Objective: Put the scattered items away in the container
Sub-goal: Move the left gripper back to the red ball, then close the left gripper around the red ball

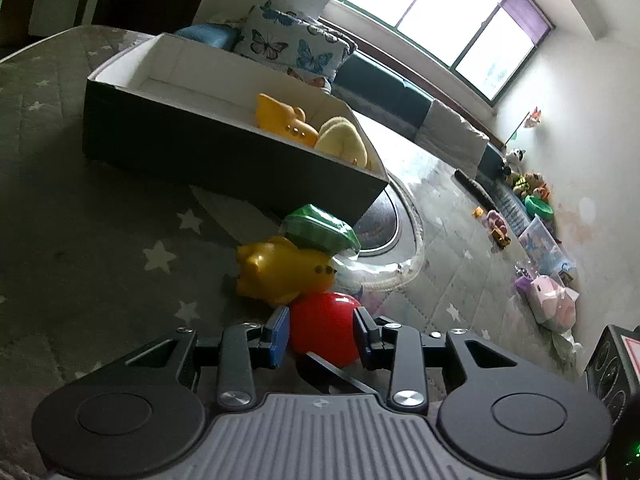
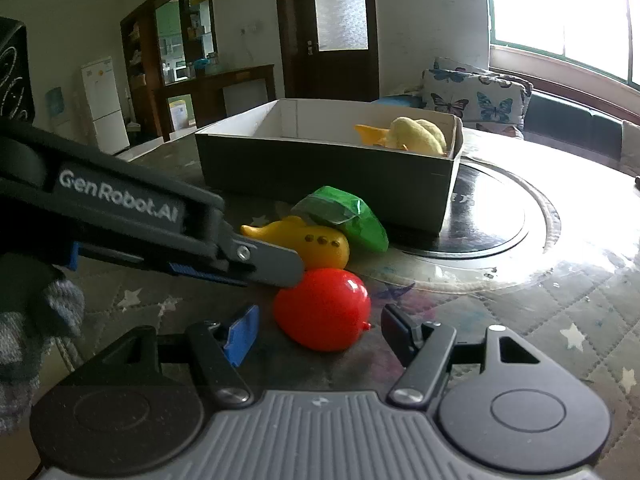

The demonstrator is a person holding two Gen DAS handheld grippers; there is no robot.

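Red, glossy and rounded, the balloon-like ball (image 2: 323,309) lies on the star-patterned mat (image 1: 120,240), on the near side of the box (image 2: 320,176) and just in front of the yellow toy plane (image 2: 308,244) and the green wrapped piece (image 2: 348,216), which lie close beside it. It looks light, thin-skinned and slippery, so it will likely squirm or roll under uneven pressure; grip across its widest part, clear of the small nub at its end.

The left gripper (image 1: 322,332) has the ball between its fingers, with the pads at or almost at its sides; whether they press cannot be told. The right gripper (image 2: 320,330) stands apart around the same ball, its pads clear of the surface.

Obstructions: the left gripper's finger reaches across the right gripper's approach, and the plane touches the ball's far side. The box already holds a second yellow toy (image 1: 280,120) and a pale soft toy (image 1: 344,140) at one end; the rest of it is free.
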